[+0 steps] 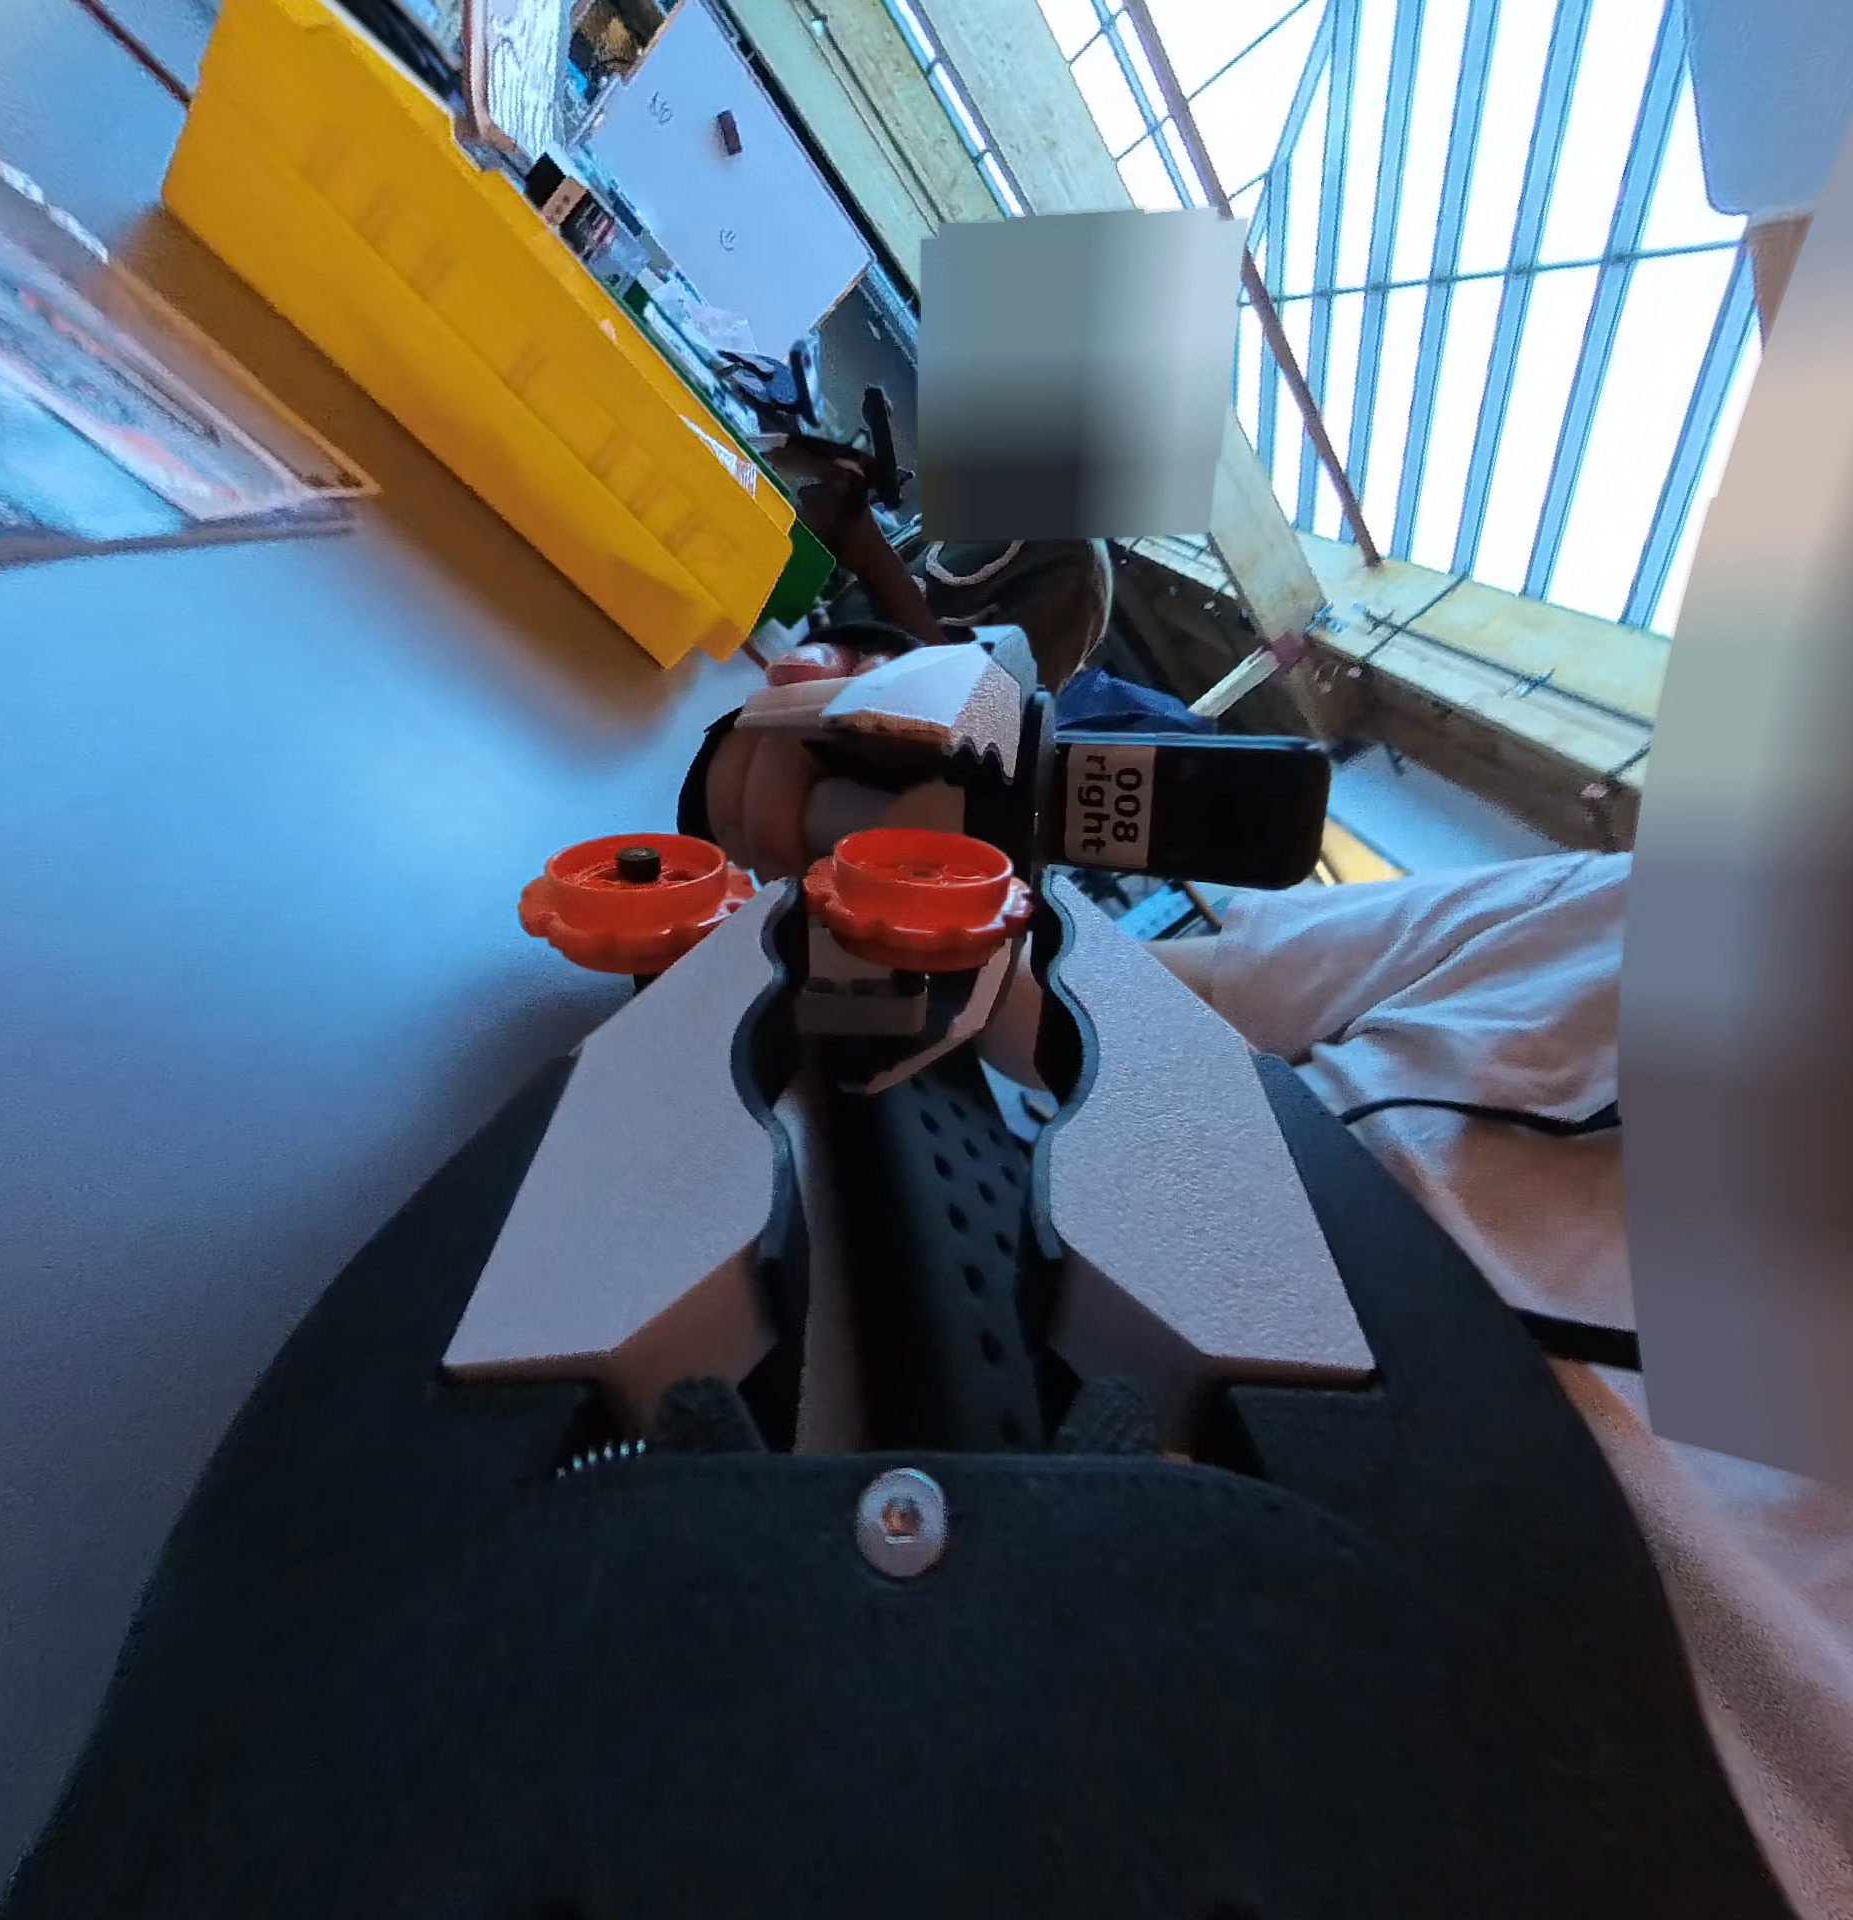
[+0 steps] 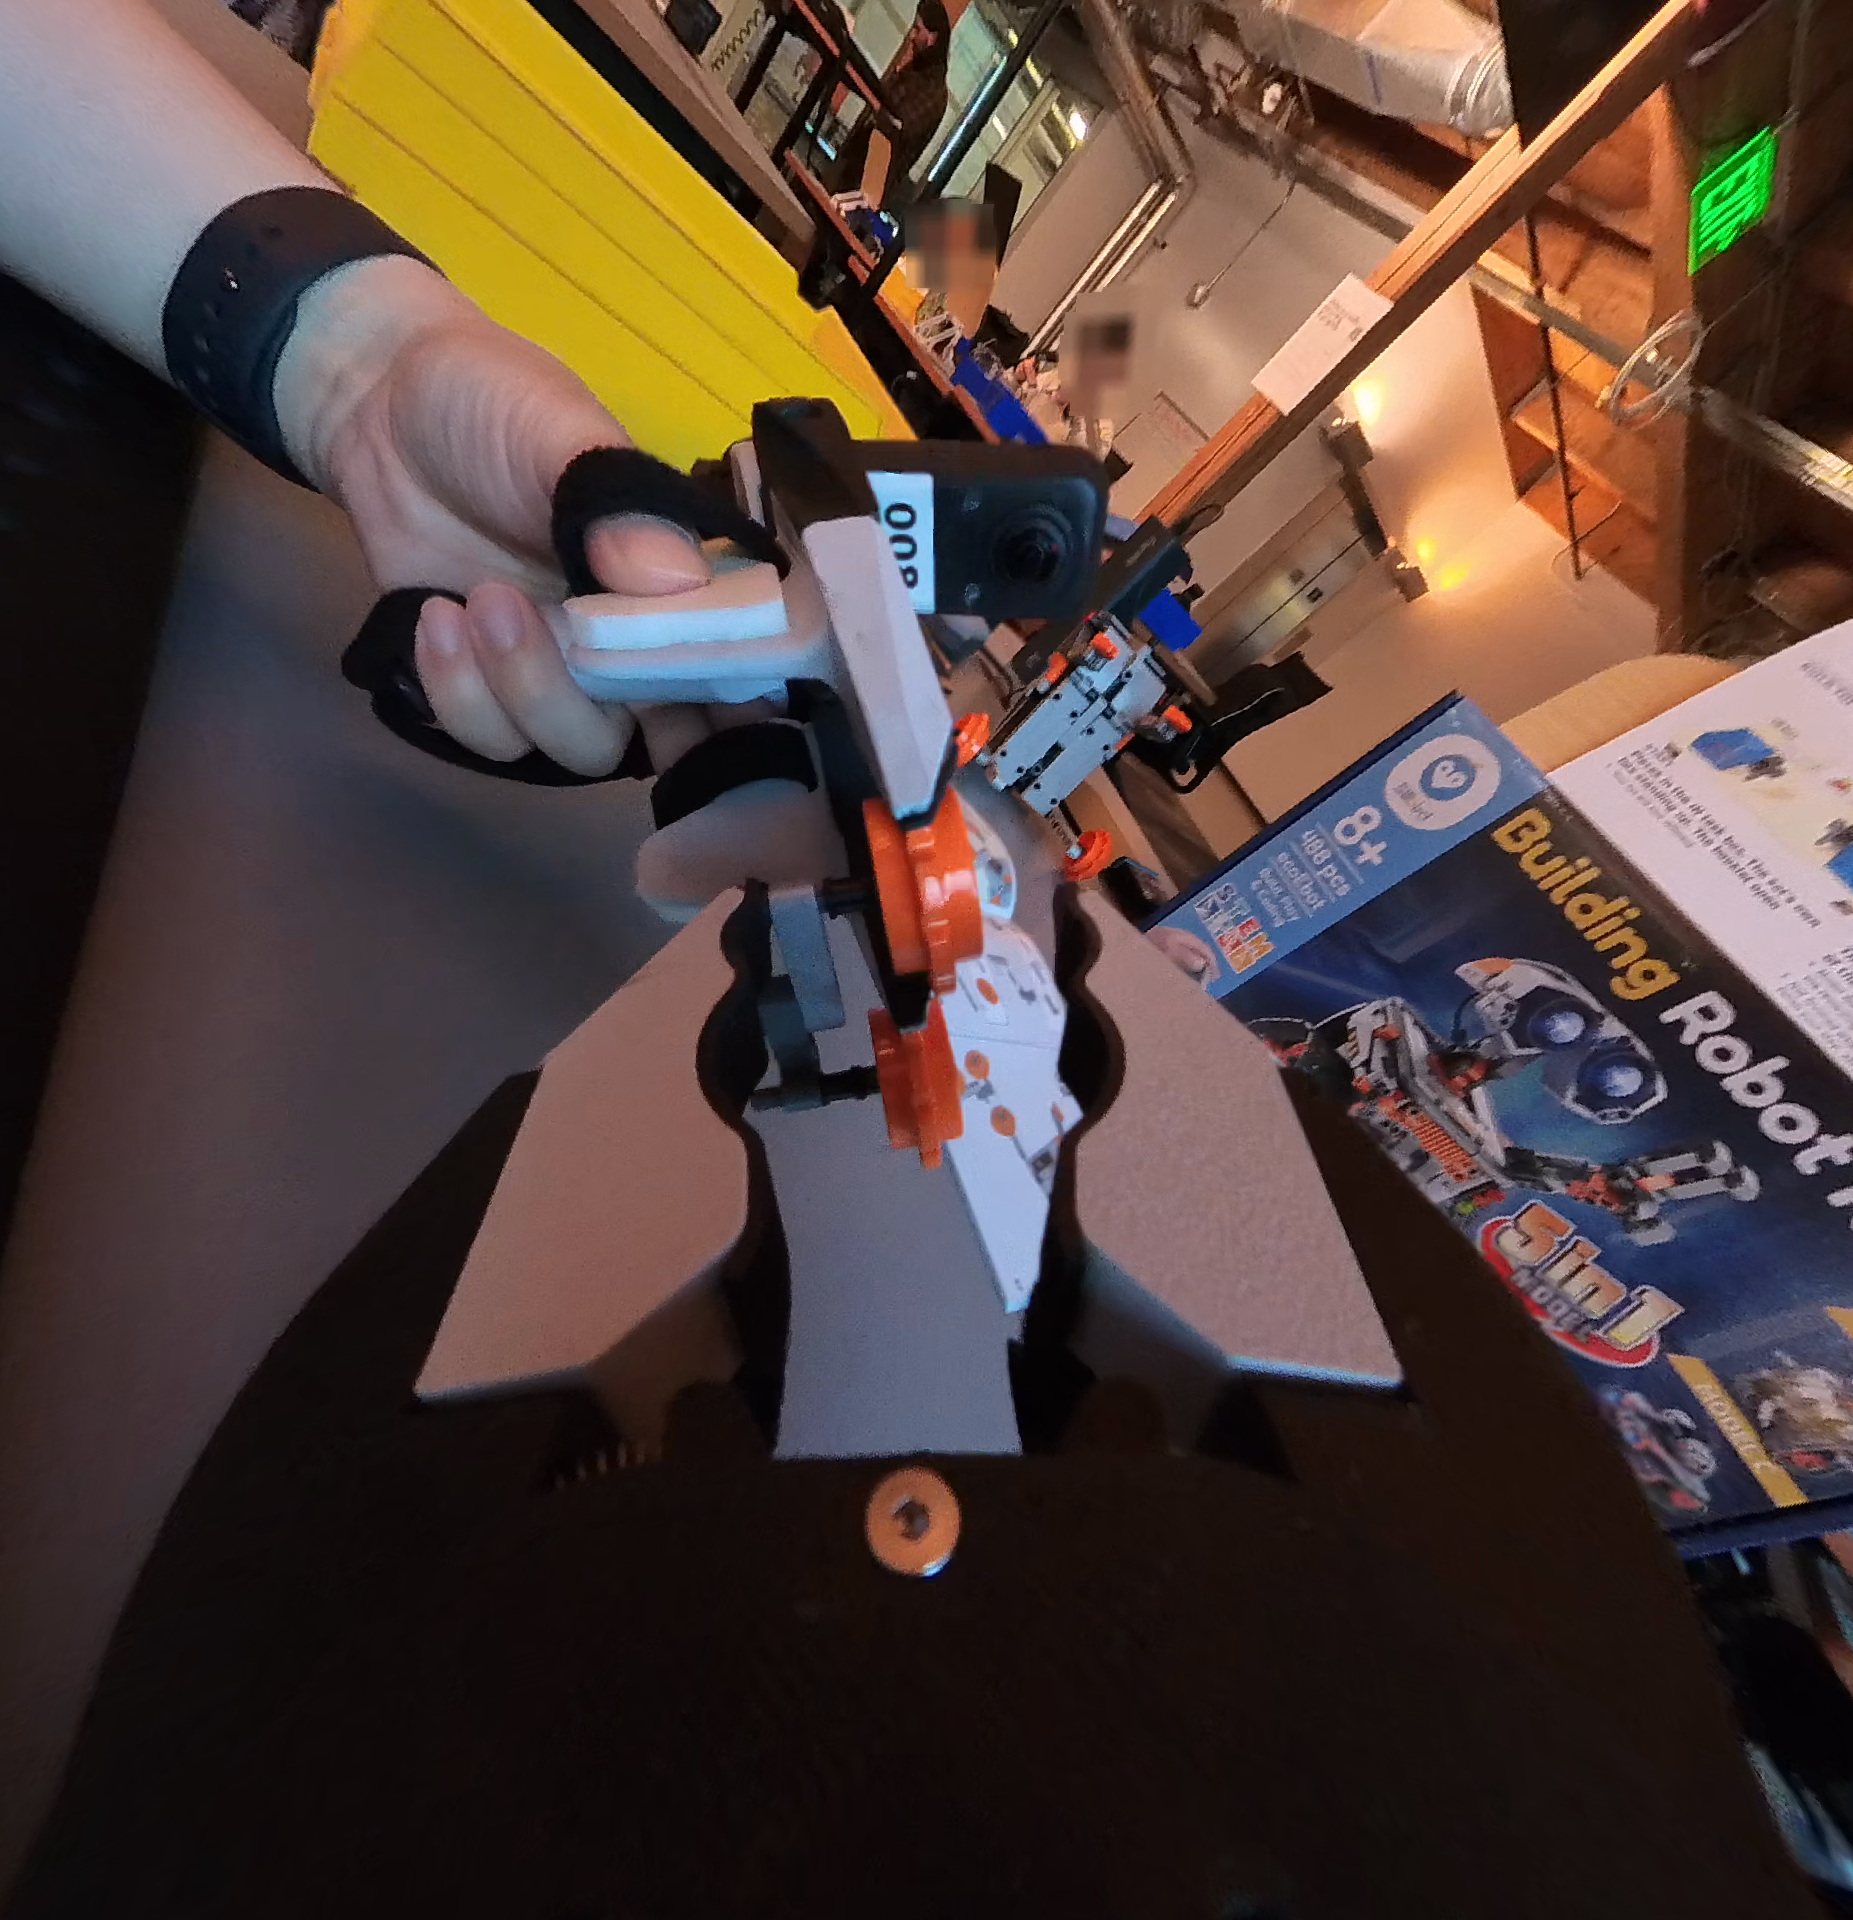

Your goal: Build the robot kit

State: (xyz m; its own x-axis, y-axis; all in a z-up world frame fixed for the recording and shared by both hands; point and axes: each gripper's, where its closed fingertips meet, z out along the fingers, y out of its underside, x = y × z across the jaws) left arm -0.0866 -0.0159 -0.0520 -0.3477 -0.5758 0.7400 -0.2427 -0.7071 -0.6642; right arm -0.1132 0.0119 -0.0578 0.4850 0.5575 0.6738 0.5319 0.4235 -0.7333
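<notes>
Right now a small gear assembly [image 1: 917,904] of building-kit parts is held up off the tabletop [image 1: 226,935], btwn the two tools. It has two orange gears on black axles, fixed to a grey block [image 1: 860,992]. The second gear [image 1: 631,894] sticks out to one side.

Left tool [image 1: 917,912]: its grey fingertips sit on opposite sides of the nearer gear's rim, w/ hardly any gap, so it looks clenched on the assembly. In the right wrist view its pale finger [image 2: 880,665] runs down to that same gear, seen edge-on. The left hand [image 2: 454,436] works the tool thru black finger loops, w/ a black wristband [image 2: 247,312] on the arm.

Right tool [image 2: 906,935]: the assembly sits btwn its fingertips. Can't tell whether they press on it or stand off. From the left wrist view one of its fingers [image 1: 901,707] is above the gears, w/ the right hand [image 1: 766,790] behind. A white part w/ orange dots [image 2: 1005,1101] shows just behind the gears; unclear if it's joined.

Further out:
- a blue kit box [image 2: 1524,1091] lies on the tabletop to the right, w/ an open booklet [image 2: 1753,790] beside it
- a grey-and-orange model [image 2: 1078,717] stands behind
- a yellow bin [image 1: 465,312] is at the far edge
- tall windows [image 1: 1473,260] are beyond
</notes>
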